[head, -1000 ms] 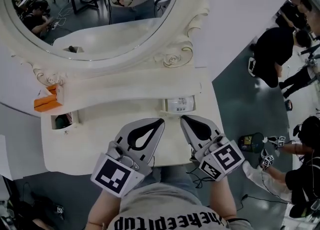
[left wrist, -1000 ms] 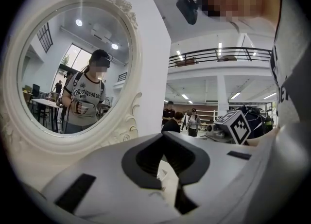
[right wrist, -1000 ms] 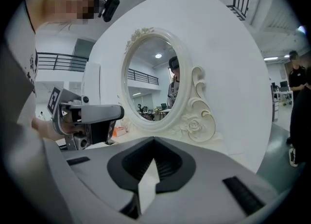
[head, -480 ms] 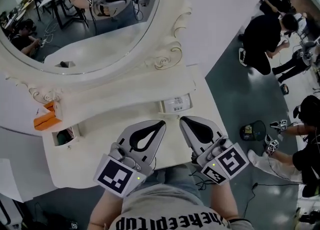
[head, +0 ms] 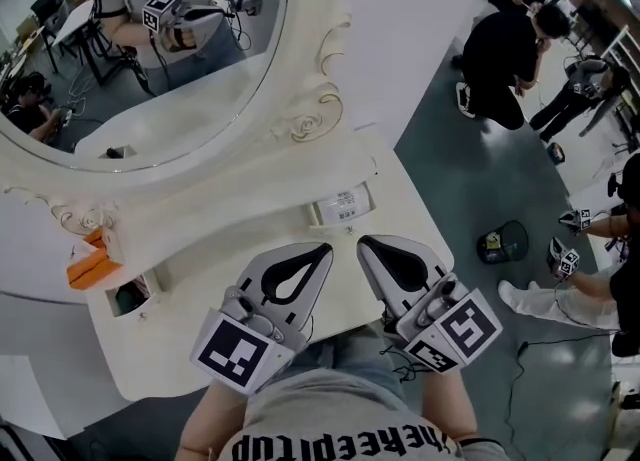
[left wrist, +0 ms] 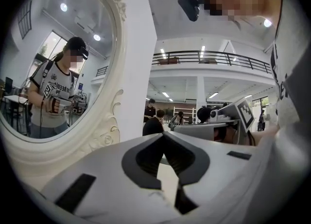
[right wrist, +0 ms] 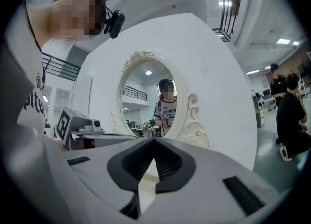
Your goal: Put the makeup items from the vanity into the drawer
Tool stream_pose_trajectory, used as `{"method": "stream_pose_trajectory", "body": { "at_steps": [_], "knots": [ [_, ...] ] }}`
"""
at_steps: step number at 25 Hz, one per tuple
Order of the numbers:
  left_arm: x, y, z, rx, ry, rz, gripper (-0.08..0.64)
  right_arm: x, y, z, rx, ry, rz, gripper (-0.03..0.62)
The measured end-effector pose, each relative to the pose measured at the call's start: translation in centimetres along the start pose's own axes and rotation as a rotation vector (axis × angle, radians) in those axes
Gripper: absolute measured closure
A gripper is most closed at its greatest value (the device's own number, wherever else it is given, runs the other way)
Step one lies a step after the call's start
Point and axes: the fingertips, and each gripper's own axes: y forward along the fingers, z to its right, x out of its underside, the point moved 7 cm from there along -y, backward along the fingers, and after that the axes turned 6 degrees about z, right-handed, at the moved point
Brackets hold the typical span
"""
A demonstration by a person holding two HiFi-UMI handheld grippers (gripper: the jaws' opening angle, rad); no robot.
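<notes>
The white vanity (head: 200,329) stands below me with its oval mirror (head: 150,79) behind it. A white labelled container (head: 343,205) sits in a recess at the back of the top. At the far left are orange boxes (head: 88,261) and a small open compartment with a dark item (head: 128,296). My left gripper (head: 322,249) and right gripper (head: 364,242) hover side by side over the vanity's front middle. Both are shut, tips touching, with nothing between them. The left gripper (left wrist: 163,135) and right gripper (right wrist: 154,140) both look level towards the mirror.
The carved mirror frame (head: 310,124) rises close behind the vanity top. Right of the vanity lies dark floor with a black bag (head: 500,244) and several people (head: 510,49) standing or crouching. A white wall (head: 400,29) backs the vanity.
The head view has swung, so the mirror and vanity now sit tilted and further left. Both grippers stay shut and side by side; the right one has lifted slightly.
</notes>
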Motion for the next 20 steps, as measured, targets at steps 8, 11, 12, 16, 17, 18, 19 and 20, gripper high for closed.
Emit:
{"method": "stream_pose_trajectory", "body": {
  "at_steps": [8,11,12,16,17,18,19,20],
  "knots": [
    [-0.3,-0.3,0.4,0.052,0.011,0.007,0.538,-0.5,-0.9,-1.5,0.036,-0.023,0.022,0.584],
    [-0.4,-0.5,0.6,0.060,0.015,0.011,0.538,-0.5,-1.0,-2.1,0.035,-0.030,0.023,0.584],
    [-0.4,-0.6,0.6,0.062,0.015,0.013,0.538,-0.5,-1.0,-2.3,0.035,-0.033,0.023,0.584],
    [-0.4,-0.7,0.7,0.065,0.015,0.016,0.538,-0.5,-1.0,-2.6,0.034,-0.036,0.026,0.584],
    [-0.4,-0.7,0.7,0.064,0.015,0.015,0.538,-0.5,-1.0,-2.6,0.033,-0.037,0.027,0.584],
    [-0.4,-0.7,0.7,0.063,0.015,0.015,0.538,-0.5,-1.0,-2.6,0.032,-0.037,0.029,0.584],
    [-0.4,-0.7,0.7,0.062,0.015,0.015,0.538,-0.5,-1.0,-2.6,0.031,-0.037,0.029,0.584],
    [-0.4,-0.7,0.7,0.060,0.015,0.015,0.538,-0.5,-1.0,-2.6,0.031,-0.038,0.029,0.584]
  ]
}}
